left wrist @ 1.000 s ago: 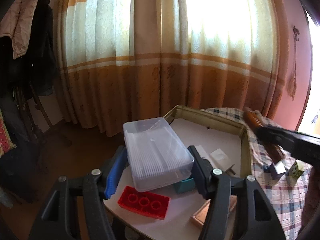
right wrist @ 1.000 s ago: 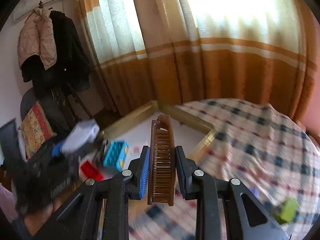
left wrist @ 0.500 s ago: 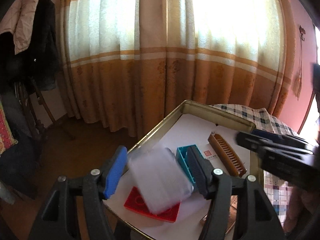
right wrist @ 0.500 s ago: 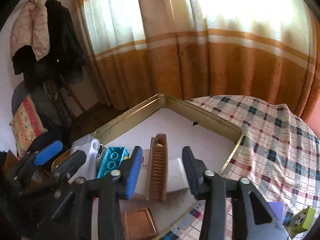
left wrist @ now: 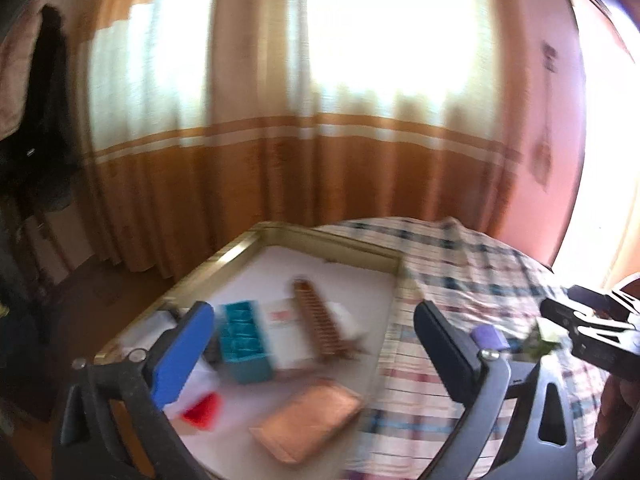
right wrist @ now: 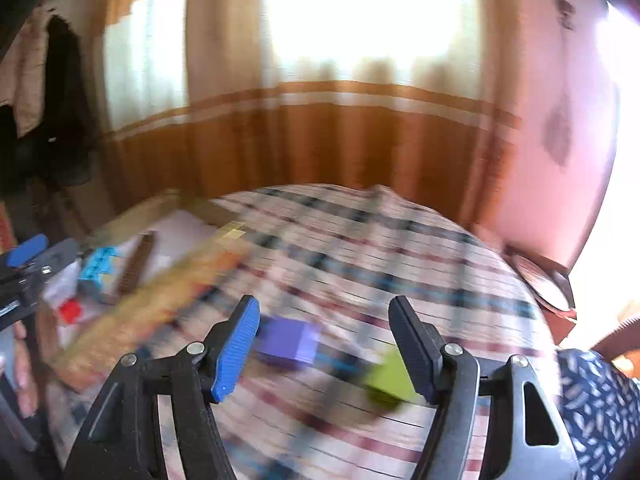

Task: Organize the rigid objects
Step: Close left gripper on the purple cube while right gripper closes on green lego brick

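Gold-rimmed tray (left wrist: pixel 236 254) sits ahead of your left gripper (left wrist: pixel 316 344), whose jaws are spreading wide with nothing clamped between them; the frames are blurred. Inside the tray, just past the blue left pad, you have a teal block (left wrist: pixel 244 344), then a white card (left wrist: pixel 288 332) with the brown comb (left wrist: pixel 320 328) lying across it, and a copper-coloured flat piece (left wrist: pixel 308 420) nearer you, between the fingers. A red brick (left wrist: pixel 202 410) and a clear box (left wrist: pixel 192 376) sit low by the left pad, partly hidden. Your right gripper (right wrist: pixel 324 348) hangs over the checked cloth (right wrist: pixel 380 248), jaws opening and empty; a purple block (right wrist: pixel 288 342) lies just beside its blue pad, a green block (right wrist: pixel 386 380) by the black pad, both on the cloth outside the tray, which is off to its left
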Demonstrator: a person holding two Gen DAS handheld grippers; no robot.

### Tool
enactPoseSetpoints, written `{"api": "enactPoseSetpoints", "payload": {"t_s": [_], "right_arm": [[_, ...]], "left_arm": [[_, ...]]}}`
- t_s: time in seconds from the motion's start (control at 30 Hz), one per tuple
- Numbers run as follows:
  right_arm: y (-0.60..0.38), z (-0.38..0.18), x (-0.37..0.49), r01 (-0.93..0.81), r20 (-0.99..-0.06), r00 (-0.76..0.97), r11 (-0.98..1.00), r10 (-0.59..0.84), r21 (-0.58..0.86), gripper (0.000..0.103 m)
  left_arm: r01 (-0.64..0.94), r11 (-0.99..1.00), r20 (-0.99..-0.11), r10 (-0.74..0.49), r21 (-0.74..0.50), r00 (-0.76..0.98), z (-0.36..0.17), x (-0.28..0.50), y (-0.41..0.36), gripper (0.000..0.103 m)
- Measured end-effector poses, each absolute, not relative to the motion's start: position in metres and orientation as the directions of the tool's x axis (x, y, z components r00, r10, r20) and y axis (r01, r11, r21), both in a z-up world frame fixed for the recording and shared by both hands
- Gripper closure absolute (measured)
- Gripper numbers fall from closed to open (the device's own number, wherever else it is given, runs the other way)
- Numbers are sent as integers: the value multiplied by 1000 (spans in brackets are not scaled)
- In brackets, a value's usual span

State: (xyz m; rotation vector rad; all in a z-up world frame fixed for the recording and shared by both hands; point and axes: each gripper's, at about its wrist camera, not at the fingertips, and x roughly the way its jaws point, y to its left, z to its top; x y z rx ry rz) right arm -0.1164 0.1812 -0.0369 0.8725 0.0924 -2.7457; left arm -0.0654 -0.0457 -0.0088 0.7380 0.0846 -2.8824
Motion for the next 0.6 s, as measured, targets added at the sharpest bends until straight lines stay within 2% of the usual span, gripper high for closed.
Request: {"api": "enactPoseSetpoints", "payload": {"t_s": [0.13,0.6], "right_arm": [[209,-49,-124,179,-611,-774,-983,-165,39,34],[197,-85,-147,197,-742,-644,-978,-185,73,34]], "left_arm": [[95,-995,-524,-74,-12,-848,-15,-83,-10,1],[48,-996,-573,-84,77,-815,-37,-115,44,1]]}}
